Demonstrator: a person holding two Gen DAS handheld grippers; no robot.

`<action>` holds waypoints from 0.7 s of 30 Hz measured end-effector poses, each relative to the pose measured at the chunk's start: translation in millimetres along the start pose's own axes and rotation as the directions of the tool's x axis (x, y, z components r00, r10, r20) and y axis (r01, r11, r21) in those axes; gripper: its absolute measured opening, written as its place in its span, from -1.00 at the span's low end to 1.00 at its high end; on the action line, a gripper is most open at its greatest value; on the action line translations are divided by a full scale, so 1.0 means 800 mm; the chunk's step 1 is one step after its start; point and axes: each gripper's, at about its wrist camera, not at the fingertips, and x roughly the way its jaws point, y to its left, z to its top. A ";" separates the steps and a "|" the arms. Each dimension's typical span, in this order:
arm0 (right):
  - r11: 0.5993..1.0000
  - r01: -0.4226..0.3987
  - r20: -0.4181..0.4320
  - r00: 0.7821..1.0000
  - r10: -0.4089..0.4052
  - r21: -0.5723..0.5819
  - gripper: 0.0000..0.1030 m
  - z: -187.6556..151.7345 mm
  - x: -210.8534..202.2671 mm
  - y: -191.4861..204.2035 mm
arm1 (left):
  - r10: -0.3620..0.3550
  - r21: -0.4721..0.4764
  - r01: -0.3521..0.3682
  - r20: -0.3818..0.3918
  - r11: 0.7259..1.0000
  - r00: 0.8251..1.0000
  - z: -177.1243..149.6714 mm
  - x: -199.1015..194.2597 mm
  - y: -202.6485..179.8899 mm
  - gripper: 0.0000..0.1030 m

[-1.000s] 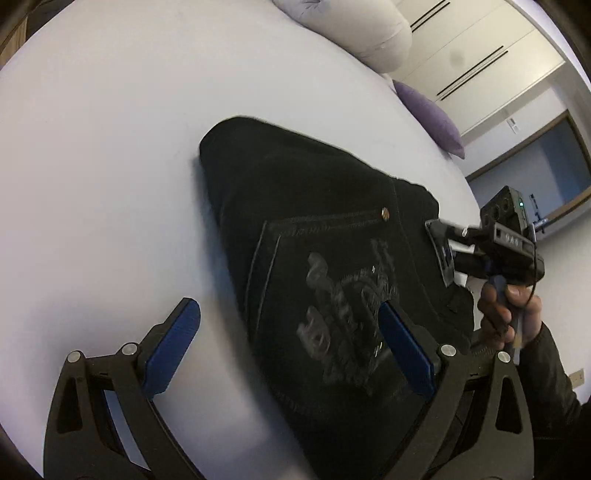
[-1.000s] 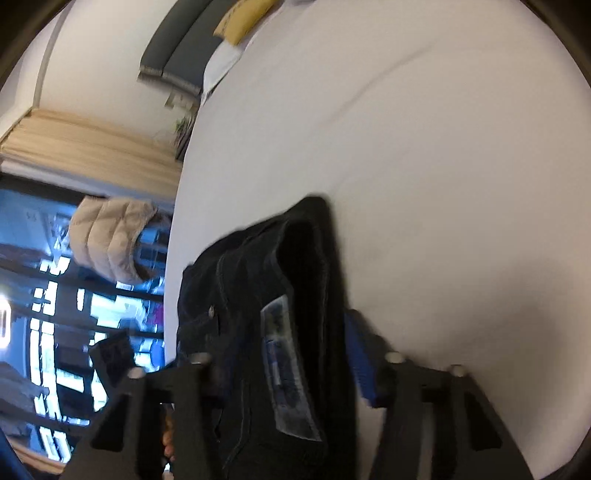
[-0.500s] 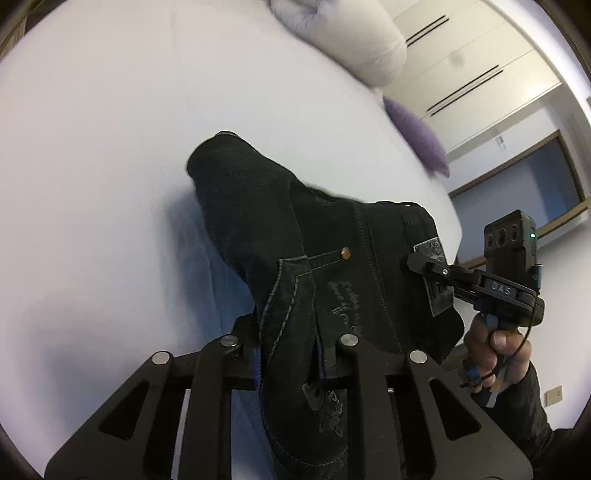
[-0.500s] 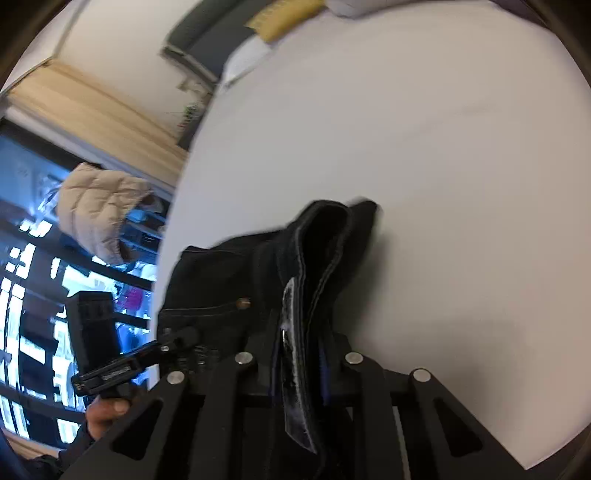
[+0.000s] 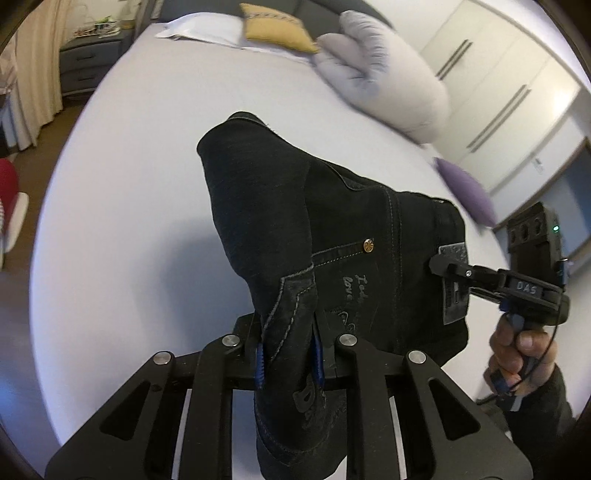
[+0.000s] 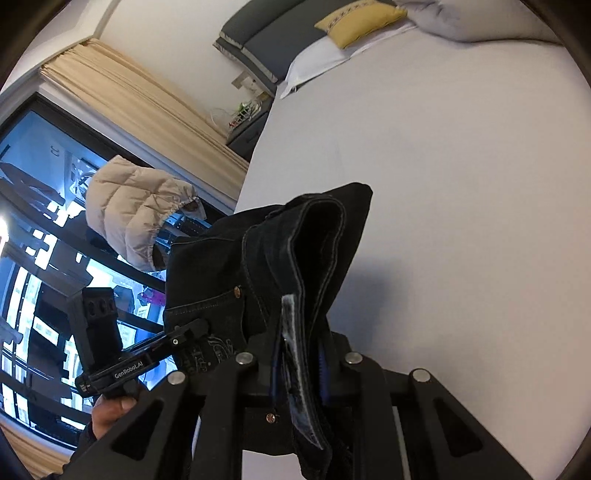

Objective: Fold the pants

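The folded black pants [image 5: 332, 229] hang above the white bed [image 5: 140, 184], held up at two points. My left gripper [image 5: 288, 356] is shut on the pocket edge near the seat. My right gripper [image 6: 299, 365] is shut on the waistband by the grey label; it also shows in the left wrist view [image 5: 448, 267]. The left gripper shows in the right wrist view [image 6: 195, 326] at the pants' left side. The pants [image 6: 280, 254] sag between the two grips, folded end pointing away.
A grey-white pillow [image 5: 384, 81], a yellow cushion [image 5: 275, 31] and a purple cushion [image 5: 465, 190] lie at the bed's far side. A nightstand [image 5: 88, 59] and beige curtain [image 6: 129, 96] stand beyond the bed. A beige puffer jacket [image 6: 136, 214] hangs by the dark window.
Both grippers went from open around the pants lying flat to shut on them, then lifted the pants off the bed. The views tilted up toward the headboard.
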 end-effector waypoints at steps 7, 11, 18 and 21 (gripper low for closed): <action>0.997 0.059 -0.072 0.996 -0.055 0.058 -0.63 0.031 0.106 -0.027 | 0.063 -0.037 -0.066 -0.067 0.997 0.996 0.029 0.057 0.094 -0.63; 0.980 0.113 -0.076 0.992 -0.102 0.163 -0.37 0.005 0.131 -0.076 | 0.095 -0.087 -0.103 -0.086 0.991 0.992 0.019 0.090 0.137 -0.13; 0.972 0.133 0.021 0.990 -0.139 0.192 0.02 -0.004 0.082 -0.074 | 0.150 -0.143 -0.148 0.001 0.979 0.989 0.010 0.050 0.167 0.22; 0.974 0.213 0.159 0.962 -0.222 0.072 0.15 -0.009 0.022 -0.032 | 0.221 -0.090 -0.209 0.146 0.974 0.964 -0.004 -0.018 0.144 0.56</action>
